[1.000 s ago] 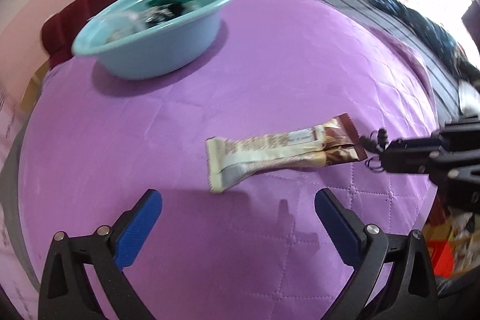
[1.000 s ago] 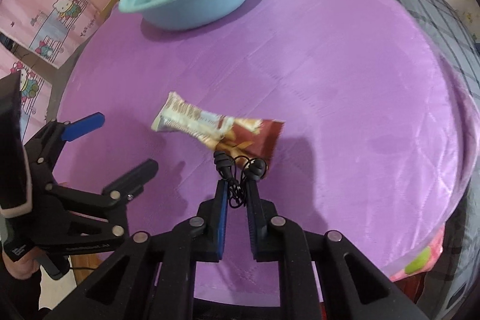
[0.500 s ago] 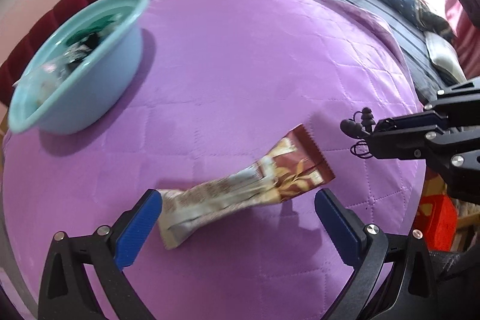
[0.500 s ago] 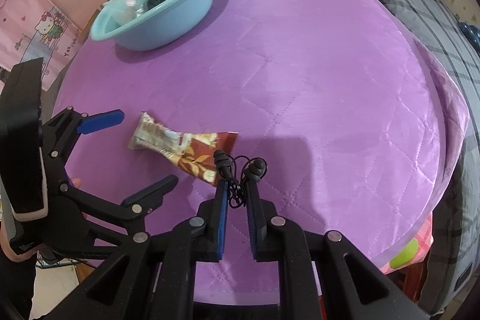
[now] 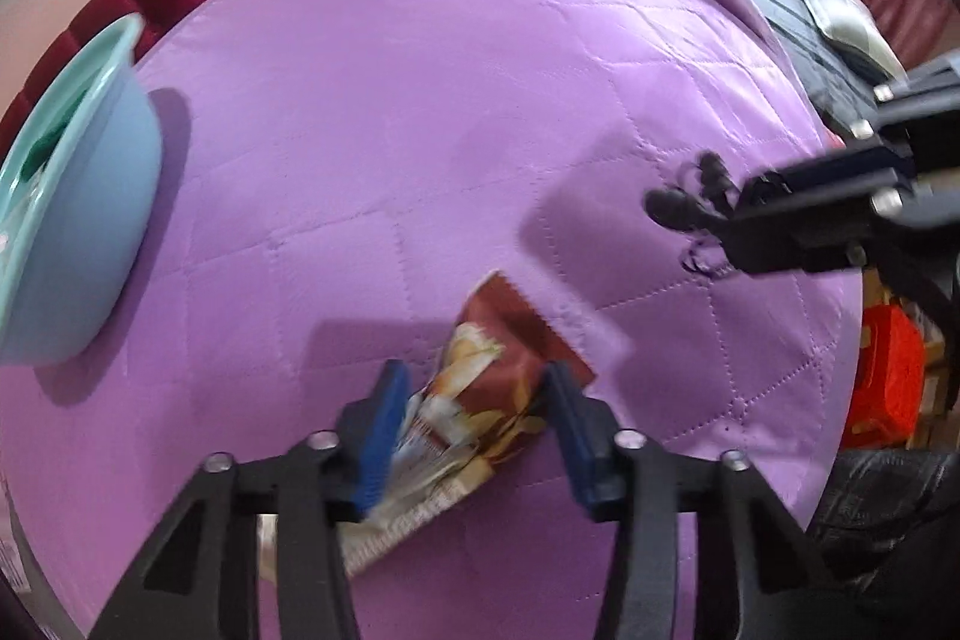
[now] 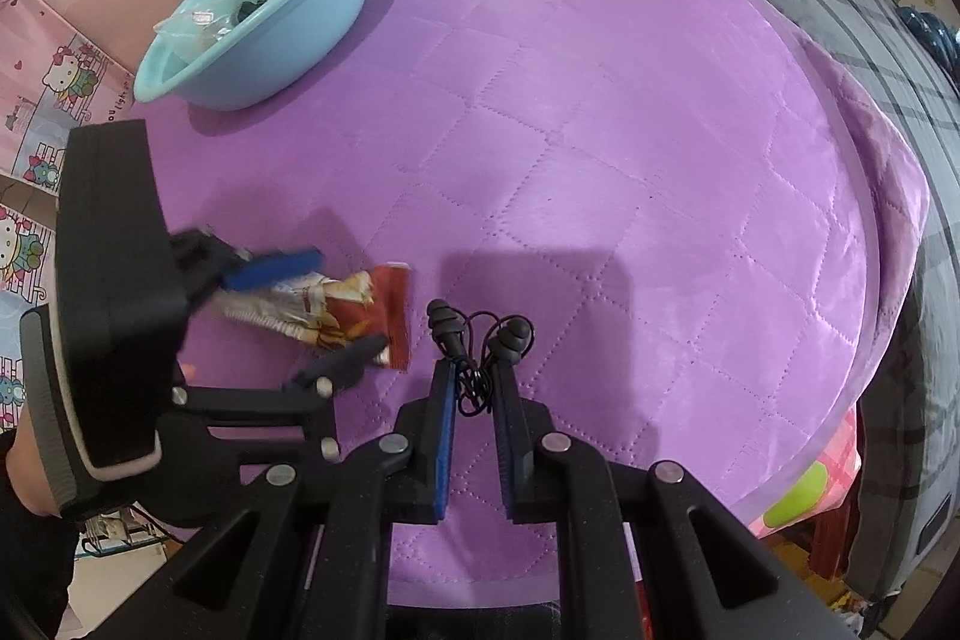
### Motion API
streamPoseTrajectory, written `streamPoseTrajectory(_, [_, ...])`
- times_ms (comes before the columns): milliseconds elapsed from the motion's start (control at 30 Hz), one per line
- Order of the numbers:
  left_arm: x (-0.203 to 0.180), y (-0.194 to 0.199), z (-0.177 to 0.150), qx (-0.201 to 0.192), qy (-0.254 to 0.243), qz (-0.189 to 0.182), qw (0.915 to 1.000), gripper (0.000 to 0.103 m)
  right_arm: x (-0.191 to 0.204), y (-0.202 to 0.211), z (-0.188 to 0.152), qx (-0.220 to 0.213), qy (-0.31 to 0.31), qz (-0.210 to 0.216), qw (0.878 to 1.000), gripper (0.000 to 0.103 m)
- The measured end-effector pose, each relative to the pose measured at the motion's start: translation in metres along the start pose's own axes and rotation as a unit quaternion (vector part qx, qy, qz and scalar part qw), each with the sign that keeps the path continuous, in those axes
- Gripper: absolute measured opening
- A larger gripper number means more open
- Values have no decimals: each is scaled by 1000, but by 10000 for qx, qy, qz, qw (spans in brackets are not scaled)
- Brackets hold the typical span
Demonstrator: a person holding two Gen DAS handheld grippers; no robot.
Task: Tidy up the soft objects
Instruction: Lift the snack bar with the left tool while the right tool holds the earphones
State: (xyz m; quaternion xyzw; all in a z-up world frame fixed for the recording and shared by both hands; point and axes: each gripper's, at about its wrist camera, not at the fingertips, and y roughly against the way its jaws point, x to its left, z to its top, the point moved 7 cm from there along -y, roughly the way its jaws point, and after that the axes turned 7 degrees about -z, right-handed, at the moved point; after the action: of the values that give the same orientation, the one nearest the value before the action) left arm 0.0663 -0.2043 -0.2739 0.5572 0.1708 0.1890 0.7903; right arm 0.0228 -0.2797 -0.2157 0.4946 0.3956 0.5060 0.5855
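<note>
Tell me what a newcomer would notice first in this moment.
The purple quilt fills both views, with a blue basin of small items at its far left edge. Near the front edge, the left gripper has just been closing, its jaws either side of a snack wrapper. Beside it, the right gripper is shut on black earphones.

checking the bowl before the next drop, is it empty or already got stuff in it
Not empty: the bowl already holds green, dark and clear plastic items.
</note>
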Motion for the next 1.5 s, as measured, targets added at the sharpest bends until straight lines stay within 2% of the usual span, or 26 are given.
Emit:
streamPoseTrajectory(100, [1, -4, 2, 60, 31, -61, 10000, 49, -1, -2, 6, -5, -24, 10, 10000, 11])
streamPoseTrajectory(167, [1, -6, 4, 86, 68, -94, 9999, 53, -1, -1, 11, -26, -7, 5, 10000, 11])
streamPoseTrajectory(233, [4, -8, 2, 198, 114, -84, 9997, 72, -1, -1, 14, -29, 0, 6, 10000, 11])
streamPoseTrajectory(467, [14, -3, -4, 268, 208, -65, 9994, 73, 5, -1, 21, 9, -3, 89, 10000, 12])
streamPoseTrajectory(533, [13, -5, -4, 325, 170, -59, 9993, 83, 1, -5, 19, 14, -8, 101, 9999, 12])
streamPoseTrajectory(600, [5, -10, 0, 342, 102, -47, 9994, 86, 0, -5, 18, 11, -9, 109, 9999, 12])
streamPoseTrajectory(867, [0, -17, -1, 368, 8, 58, 9993, 86, -1, -1, 18, -23, -57, 115, 9999, 12])
streamPoseTrajectory(900, [0, -18, -2, 353, -4, 68, 9994, 79, -1, -1, 17, -17, -62, 117, 9999, 11])
streamPoseTrajectory(933, [-2, -21, -2, 303, -41, 104, 9995, 65, -1, -1, 17, -13, -72, 115, 9999, 11])
streamPoseTrajectory(1000, [-3, -19, 1, 192, -114, 171, 9996, 51, -1, -1, 17, -13, -89, 122, 9999, 11])
streamPoseTrajectory(1100, [-5, -17, 3, 217, 87, 113, 9997, 44, -1, 2, 18, -44, -97, 126, 9999, 11])
streamPoseTrajectory(1200, [4, -11, 4, 43, 420, 48, 9991, 35, 1, 5, 19, -81, -85, 143, 9998, 11])
streamPoseTrajectory(1367, [23, 0, -2, -221, 1136, -76, 9933, 32, 6, 13, 21, -175, 29, 149, 9997, 12])
streamPoseTrajectory(1500, [31, 10, -15, -408, 1477, -33, 9882, 32, 12, 16, 24, -223, 131, 190, 9995, 12])
